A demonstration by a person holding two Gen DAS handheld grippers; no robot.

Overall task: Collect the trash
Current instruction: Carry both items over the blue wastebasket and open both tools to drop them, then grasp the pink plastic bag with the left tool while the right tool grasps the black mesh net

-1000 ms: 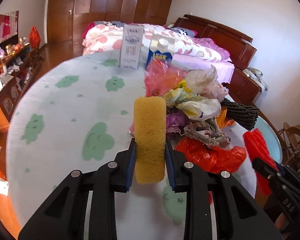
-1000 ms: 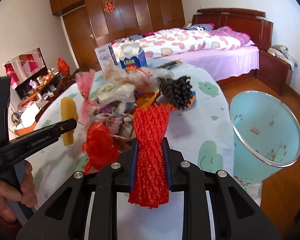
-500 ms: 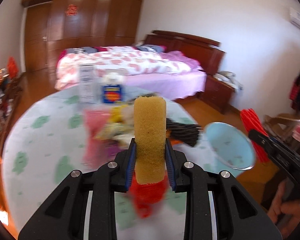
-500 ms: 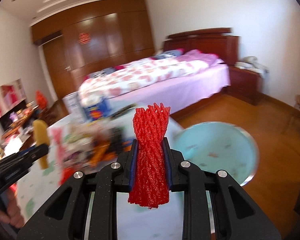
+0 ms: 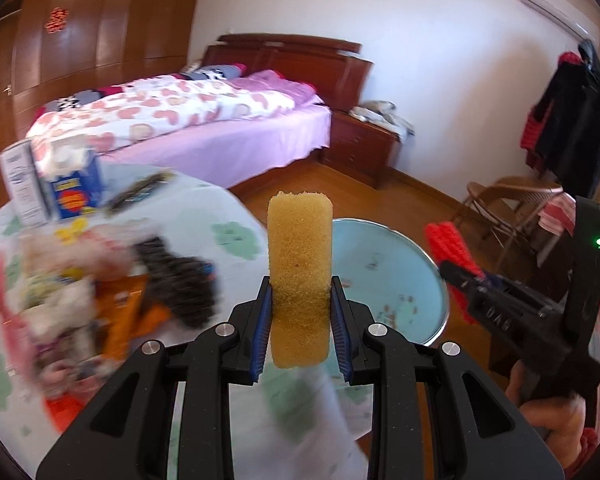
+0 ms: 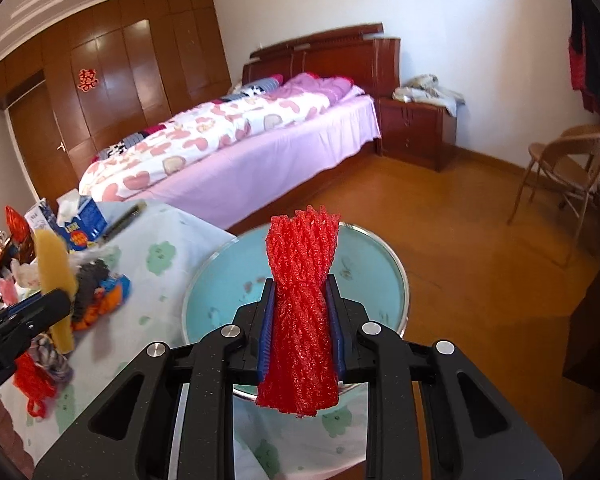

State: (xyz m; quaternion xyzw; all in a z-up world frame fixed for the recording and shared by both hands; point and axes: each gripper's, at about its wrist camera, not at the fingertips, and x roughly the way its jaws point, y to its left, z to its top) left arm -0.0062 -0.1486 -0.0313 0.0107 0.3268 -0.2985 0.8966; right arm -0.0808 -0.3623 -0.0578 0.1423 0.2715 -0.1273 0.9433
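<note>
My left gripper (image 5: 300,304) is shut on a yellow sponge (image 5: 300,264) held upright over the table's right edge, facing the light blue bin (image 5: 384,276). My right gripper (image 6: 302,312) is shut on a red foam net (image 6: 300,312) held above the same bin (image 6: 364,272). The right gripper with the red net also shows at the right of the left wrist view (image 5: 452,256). The left gripper's sponge shows at the left of the right wrist view (image 6: 54,276). A pile of trash (image 5: 100,280) lies on the table.
A white table with green cloud print (image 5: 228,216) holds a blue milk carton (image 5: 74,184) and a white carton (image 5: 20,184). A pink bed (image 6: 236,148), a nightstand (image 6: 416,132) and a wooden chair (image 6: 568,168) stand beyond on the wood floor.
Both grippers swung right from the trash pile toward the blue bin, carrying the sponge and the red net. The bin now sits right behind both held items.
</note>
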